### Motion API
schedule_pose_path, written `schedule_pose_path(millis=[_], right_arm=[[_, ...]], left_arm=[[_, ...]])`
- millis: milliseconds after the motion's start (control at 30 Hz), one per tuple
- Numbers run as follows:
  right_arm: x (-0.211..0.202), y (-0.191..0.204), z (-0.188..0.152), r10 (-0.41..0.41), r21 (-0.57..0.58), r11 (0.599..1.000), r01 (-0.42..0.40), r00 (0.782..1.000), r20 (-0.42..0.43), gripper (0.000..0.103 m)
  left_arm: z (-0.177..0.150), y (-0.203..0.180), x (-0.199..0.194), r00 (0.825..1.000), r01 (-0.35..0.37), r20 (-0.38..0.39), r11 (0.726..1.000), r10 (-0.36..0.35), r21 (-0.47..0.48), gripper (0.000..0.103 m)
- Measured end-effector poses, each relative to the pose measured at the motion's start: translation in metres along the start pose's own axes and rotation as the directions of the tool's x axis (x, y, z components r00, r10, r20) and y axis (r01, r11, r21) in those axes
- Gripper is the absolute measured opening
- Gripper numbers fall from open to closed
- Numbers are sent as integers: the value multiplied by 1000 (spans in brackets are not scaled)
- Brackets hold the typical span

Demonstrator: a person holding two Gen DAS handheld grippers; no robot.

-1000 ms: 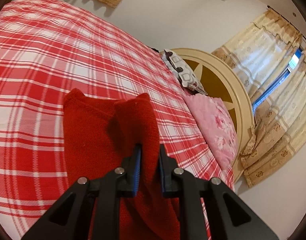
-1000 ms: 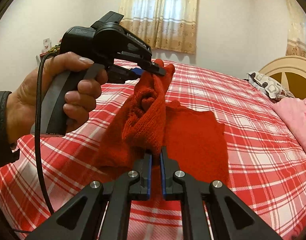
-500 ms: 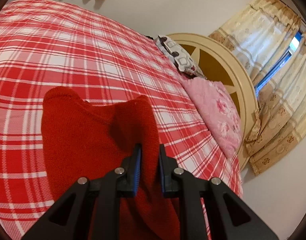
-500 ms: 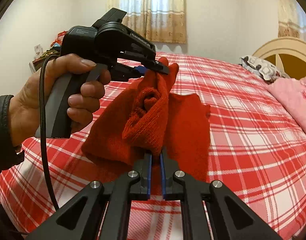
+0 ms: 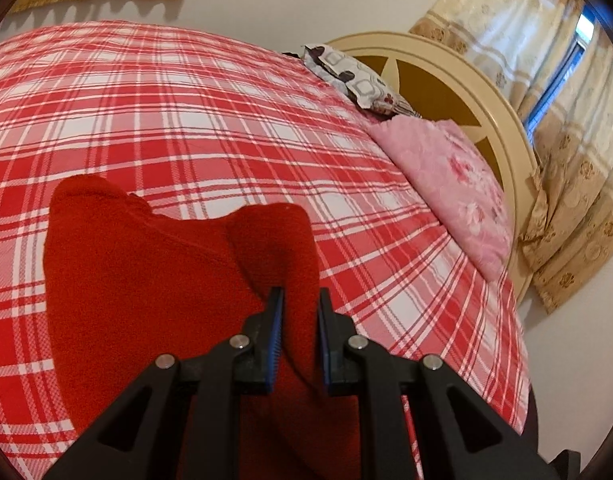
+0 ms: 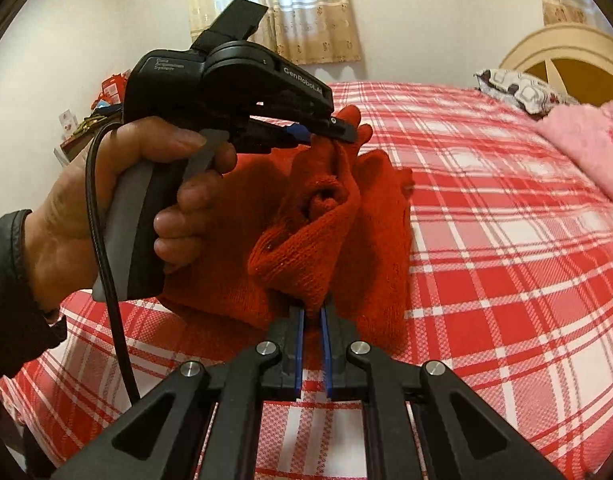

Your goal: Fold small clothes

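Red knitwear hangs between two handheld grippers above a bed: the red knit garment [image 6: 306, 240] is lifted at one edge while its lower part lies on the red-and-white plaid bedspread [image 6: 506, 240]. The left gripper [image 5: 299, 300], seen from the right wrist camera in the person's left hand [image 6: 106, 208], has its jaws clamped on an upper corner of the garment. The right gripper [image 6: 311, 312] pinches a bunched fold lower down, its blue-padded jaws drawn nearly together around the fabric. From the left wrist view, the cloth spreads to the left across the bedspread (a raised peak of knit stands just ahead of the fingers). A pink floral pillow [image 5: 458, 188] and a patterned pillow [image 5: 354, 80] rest by the cream headboard [image 5: 486, 112], well apart from the garment. Beige curtains [image 6: 274, 4] hang on the far wall.
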State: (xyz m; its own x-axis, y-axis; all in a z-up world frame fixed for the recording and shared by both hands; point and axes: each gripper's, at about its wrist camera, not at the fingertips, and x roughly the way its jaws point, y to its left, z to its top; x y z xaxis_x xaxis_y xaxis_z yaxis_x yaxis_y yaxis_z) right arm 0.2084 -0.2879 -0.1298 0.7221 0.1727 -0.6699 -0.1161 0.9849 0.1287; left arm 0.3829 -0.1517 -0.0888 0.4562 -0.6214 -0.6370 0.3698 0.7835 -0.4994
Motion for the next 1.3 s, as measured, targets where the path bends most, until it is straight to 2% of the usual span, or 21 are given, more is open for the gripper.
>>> schedule_pose_path(millis=[200, 333, 400, 467, 500, 567, 633, 700, 733, 800, 867, 933, 1033, 1067, 1100, 1133, 1200, 1300], right_arm=[[1, -17, -8, 30, 74, 997, -28, 999, -28, 6], [2, -15, -9, 29, 70, 997, -27, 999, -32, 6], [1, -14, -10, 31, 64, 998, -29, 999, -26, 7], [0, -15, -10, 57, 66, 996, -55, 998, -27, 7], [0, -15, -11, 73, 68, 995, -71, 997, -27, 8], [0, -18, -12, 76, 75, 994, -74, 997, -23, 13], [-3, -23, -10, 66, 98, 993, -64, 998, -11, 36], [-13, -28, -6, 53, 116, 992, -56, 998, 34, 48], [-19, -30, -2, 37, 121, 992, -44, 998, 60, 49], [-27, -34, 10, 11, 136, 990, -23, 996, 90, 49], [-25, -42, 25, 37, 171, 984, -52, 995, 91, 49], [-17, -48, 39, 65, 196, 977, -81, 994, 87, 49], [11, -50, 56, 65, 186, 980, -70, 997, 32, 49], [26, -52, 59, 82, 195, 978, -79, 997, -10, 46], [35, -54, 60, 106, 205, 974, -97, 994, -33, 18], [40, -55, 62, 121, 211, 971, -109, 992, -44, 14], [35, -60, 60, 94, 218, 972, -89, 996, -12, 14], [31, -75, 55, 71, 270, 961, -66, 997, -10, 13]], left_arm=[[-3, -21, -2, 999, -33, -2, 994, 33, 105, 20], [-10, -27, -26, 998, -47, 52, 986, 40, 160, 42], [-20, -26, -43, 992, -95, 96, 977, 78, 192, 51], [-38, -20, -59, 980, -160, 147, 966, 131, 205, 70], [-46, -16, -65, 972, -194, 170, 960, 161, 200, 75], [-68, -1, -76, 959, -239, 200, 954, 203, 180, 78], [-83, 11, -78, 952, -270, 194, 950, 238, 158, 78], [-95, 24, -73, 958, -266, 149, 955, 247, 129, 78], [-101, 31, -72, 960, -261, 139, 959, 245, 114, 78], [-105, 34, -74, 963, -241, 146, 966, 226, 91, 78], [-101, 33, -74, 964, -237, 140, 968, 224, 85, 81], [-102, 28, -70, 958, -263, 145, 958, 246, 110, 84], [-109, 25, -65, 956, -275, 145, 953, 256, 130, 84], [-110, 24, -66, 953, -281, 155, 950, 259, 139, 85], [-112, 24, -66, 952, -284, 161, 949, 261, 140, 86], [-113, 25, -67, 950, -288, 167, 947, 264, 139, 87], [-115, 25, -70, 953, -272, 178, 951, 246, 145, 91], [-117, 30, -77, 960, -228, 193, 965, 201, 131, 103]])
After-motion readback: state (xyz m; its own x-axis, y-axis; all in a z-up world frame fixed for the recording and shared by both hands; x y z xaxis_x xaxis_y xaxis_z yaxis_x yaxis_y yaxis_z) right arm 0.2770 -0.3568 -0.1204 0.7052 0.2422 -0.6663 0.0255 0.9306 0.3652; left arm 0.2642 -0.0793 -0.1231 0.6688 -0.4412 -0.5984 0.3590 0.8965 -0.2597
